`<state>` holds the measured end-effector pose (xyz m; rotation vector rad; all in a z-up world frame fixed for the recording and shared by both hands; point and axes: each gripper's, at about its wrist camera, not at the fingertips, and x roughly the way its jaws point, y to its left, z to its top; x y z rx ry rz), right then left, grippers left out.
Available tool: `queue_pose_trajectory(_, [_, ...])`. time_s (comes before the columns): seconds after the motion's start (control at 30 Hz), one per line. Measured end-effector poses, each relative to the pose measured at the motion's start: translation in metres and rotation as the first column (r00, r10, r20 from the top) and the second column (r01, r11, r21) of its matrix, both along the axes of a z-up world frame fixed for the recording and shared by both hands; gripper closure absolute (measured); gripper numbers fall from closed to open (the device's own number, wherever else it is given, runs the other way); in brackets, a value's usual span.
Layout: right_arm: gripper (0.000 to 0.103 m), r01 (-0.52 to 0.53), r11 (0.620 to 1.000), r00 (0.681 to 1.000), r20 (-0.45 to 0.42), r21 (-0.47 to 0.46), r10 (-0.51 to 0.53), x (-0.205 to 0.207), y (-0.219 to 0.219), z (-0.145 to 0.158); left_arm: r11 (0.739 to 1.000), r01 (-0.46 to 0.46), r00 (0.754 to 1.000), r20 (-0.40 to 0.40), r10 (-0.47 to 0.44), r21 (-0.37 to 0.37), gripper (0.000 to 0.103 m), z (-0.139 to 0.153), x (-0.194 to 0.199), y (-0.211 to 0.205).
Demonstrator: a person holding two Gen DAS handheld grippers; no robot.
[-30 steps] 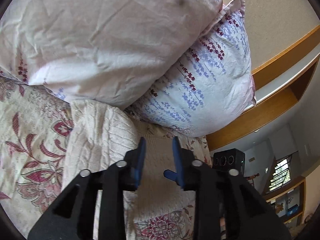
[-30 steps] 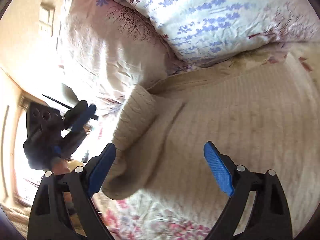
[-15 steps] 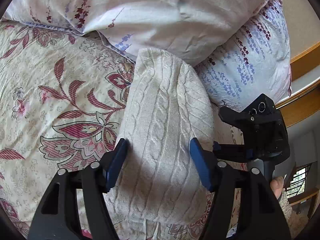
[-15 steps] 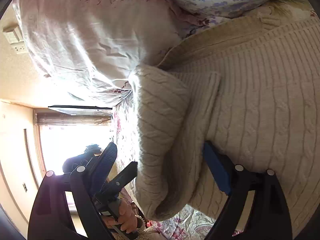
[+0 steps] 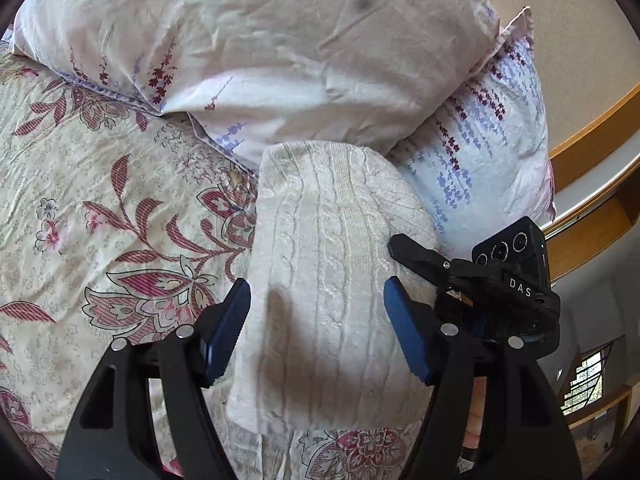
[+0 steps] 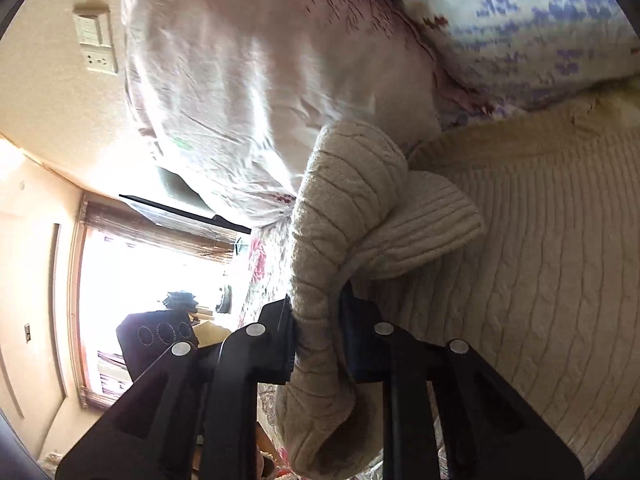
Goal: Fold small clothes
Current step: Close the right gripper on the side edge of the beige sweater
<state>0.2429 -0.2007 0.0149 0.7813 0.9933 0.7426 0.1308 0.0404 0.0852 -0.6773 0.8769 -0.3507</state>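
Your right gripper (image 6: pixel 316 344), open a moment ago, now clamps the cream sweater (image 5: pixel 332 280) on the bedspread (image 5: pixel 100 208); your left gripper (image 5: pixel 316 328) hangs open above, so the next fold can start.

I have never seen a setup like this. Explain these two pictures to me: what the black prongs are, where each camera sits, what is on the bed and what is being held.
There is no robot here. A person holds a hand-operated two-finger clamp in each hand, and each carries a wide-angle camera looking along its fingers. The left camera shows the left gripper open above a cream knitted sweater, which lies on a floral bedspread against two pillows. The other clamp shows at that picture's right side. The right camera, tilted sideways, shows the right gripper closed on a bunched fold of the sweater. Behind are a bright window and a wall socket.
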Motion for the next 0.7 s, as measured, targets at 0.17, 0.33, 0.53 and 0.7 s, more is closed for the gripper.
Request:
queue_pose_trajectory(0.17, [0.088,0.103,0.995,0.991,0.088,0.002,-0.103,-0.008,-0.055,0.03,1.0,0.003,1.0,-0.003,-0.003,0.005,0.033,0.0,0.002,-0.001])
queue_pose_trajectory(0.33, [0.089,0.257,0.966,0.959,0.128,-0.03,-0.251,-0.028,-0.125,0.04,0.998,0.052,0.998,-0.033,-0.052,0.019,0.033,-0.009,0.008,-0.02])
queue_pose_trajectory(0.53, [0.089,0.437,0.897,0.899,0.039,-0.06,-0.436,-0.061,-0.203,-0.002,0.993,0.115,0.992,-0.057,-0.112,0.04,0.033,-0.016,0.011,-0.037])
queue_pose_trajectory(0.7, [0.089,0.469,0.881,0.883,0.03,-0.061,-0.468,-0.074,-0.209,-0.018,0.985,0.164,0.985,-0.065,-0.16,0.057,0.033,-0.017,0.015,-0.051])
